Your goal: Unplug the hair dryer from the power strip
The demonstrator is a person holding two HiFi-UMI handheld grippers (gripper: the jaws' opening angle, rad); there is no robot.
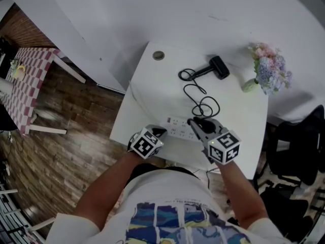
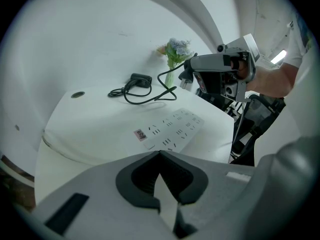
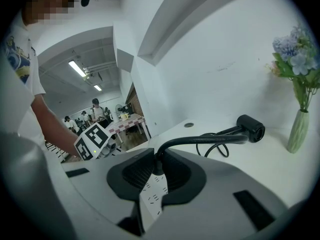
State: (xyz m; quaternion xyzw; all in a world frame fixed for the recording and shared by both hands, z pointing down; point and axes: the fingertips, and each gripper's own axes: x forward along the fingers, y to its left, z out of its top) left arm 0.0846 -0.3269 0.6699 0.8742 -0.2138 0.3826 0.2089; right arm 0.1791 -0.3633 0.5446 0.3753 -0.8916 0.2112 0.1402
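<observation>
White power strip (image 2: pixel 175 129), unreadable pink label (image 2: pixel 140 134)

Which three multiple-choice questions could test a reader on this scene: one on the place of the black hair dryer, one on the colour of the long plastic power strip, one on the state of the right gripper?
1. Where does the black hair dryer lie?
A. On the white table, at its far part, near the pale vase of flowers.
B. On the floor.
C. In a drawer.

2. What colour is the long plastic power strip?
A. Black.
B. White.
C. Red.

3. What is the state of the right gripper?
A. Open, empty.
B. Shut on the vase.
C. Shut on the black plug.

Answers: 1 A, the head view shows it there. 2 B, the head view shows it white. 3 C, the right gripper view shows the plug pinched between the pads.
</observation>
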